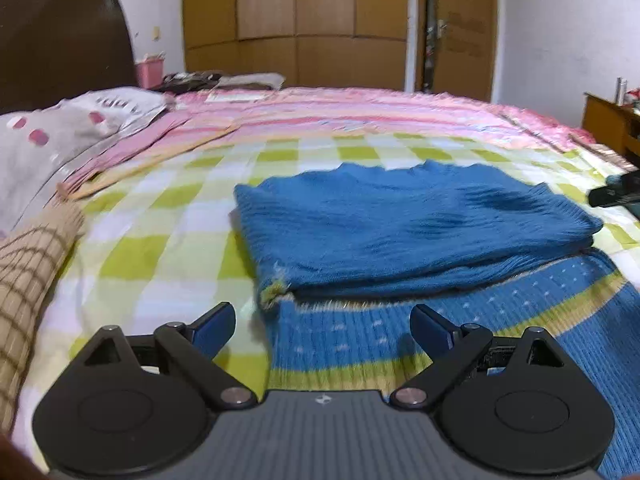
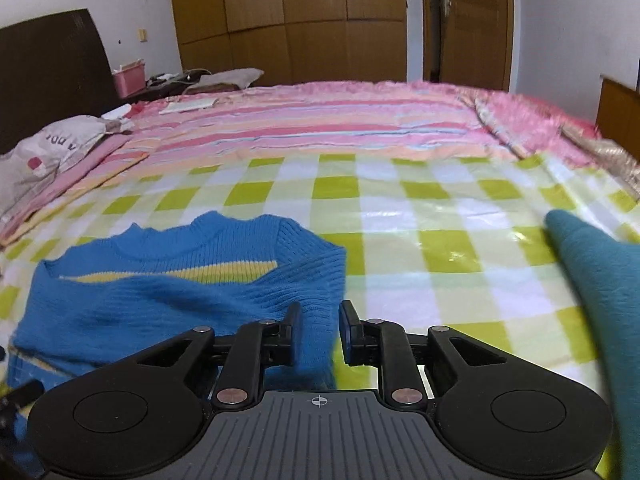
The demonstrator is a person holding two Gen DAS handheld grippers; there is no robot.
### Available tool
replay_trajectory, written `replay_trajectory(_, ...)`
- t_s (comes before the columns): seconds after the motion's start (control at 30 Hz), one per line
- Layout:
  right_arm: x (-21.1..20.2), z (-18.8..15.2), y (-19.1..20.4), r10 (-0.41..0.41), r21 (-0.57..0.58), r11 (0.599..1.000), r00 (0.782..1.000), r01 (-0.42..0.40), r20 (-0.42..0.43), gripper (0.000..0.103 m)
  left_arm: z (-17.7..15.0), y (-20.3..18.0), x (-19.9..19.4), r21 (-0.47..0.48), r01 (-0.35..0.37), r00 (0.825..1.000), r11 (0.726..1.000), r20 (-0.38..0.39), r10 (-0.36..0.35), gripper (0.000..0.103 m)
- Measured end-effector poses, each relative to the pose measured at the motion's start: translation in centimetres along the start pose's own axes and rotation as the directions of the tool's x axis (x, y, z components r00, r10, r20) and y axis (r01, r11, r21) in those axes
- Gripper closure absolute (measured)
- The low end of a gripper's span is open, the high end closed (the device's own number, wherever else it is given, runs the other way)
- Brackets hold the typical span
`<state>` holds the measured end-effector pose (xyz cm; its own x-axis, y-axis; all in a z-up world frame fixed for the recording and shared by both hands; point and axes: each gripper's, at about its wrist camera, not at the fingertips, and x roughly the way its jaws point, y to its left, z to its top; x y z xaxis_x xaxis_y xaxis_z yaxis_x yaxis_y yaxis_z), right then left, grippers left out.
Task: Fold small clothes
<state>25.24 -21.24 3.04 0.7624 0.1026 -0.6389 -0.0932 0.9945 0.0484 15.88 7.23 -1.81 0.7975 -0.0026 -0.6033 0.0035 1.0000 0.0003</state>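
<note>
I see the blue sweater (image 1: 400, 224) part-folded on the bed (image 2: 400, 208); hem at six o'clock remains. Left gripper (image 1: 322, 322) released, right gripper (image 2: 320, 334) slackened, grasping nothing.

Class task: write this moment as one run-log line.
task: fold clothes | sweater: partly folded on bed | left tongs: open, empty | right tongs: narrow gap, sweater edge between

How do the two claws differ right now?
The left claw gapes wide, its fingers well apart above the blue sweater; the right claw is nearly closed. Nothing sits in the left claw, while the sweater's edge lies between the right claw's fingers. Both are black, pointing across the checkered bedspread.
</note>
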Motion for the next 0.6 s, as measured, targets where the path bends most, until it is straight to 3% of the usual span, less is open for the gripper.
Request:
replay_trajectory(0.1, 0.7, -1.4, 0.2, 0.025, -0.012, 1.0, 0.997, -0.026, -0.068, 0.083, -0.4, -0.2, -0.1, -0.011, -0.036, 0.997, 0.999, -0.067, 0.035, 0.004)
replay_trajectory(0.2, 1.5, -2.4, 0.3, -0.005, -0.025, 1.0, 0.989, 0.001, -0.147, 0.083, -1.1, -0.4, -0.2, -0.016, -0.067, 0.987, 0.998, -0.145, 0.064, 0.004)
replay_trajectory(0.33, -0.7, -3.4, -0.3, 0.057, 0.02, 0.998, 0.99, -0.055, -0.132, 0.082, -1.8, -0.2, -1.5, -0.039, -0.093, 0.981, 0.995, -0.173, 0.085, 0.004)
replay_trajectory(0.6, -5.2, -6.2, -0.9, 0.088, 0.044, 0.996, 0.985, -0.083, -0.146, 0.081, -2.7, -0.7, -4.4, -0.028, -0.093, 0.982, 0.995, -0.165, 0.087, 0.004)
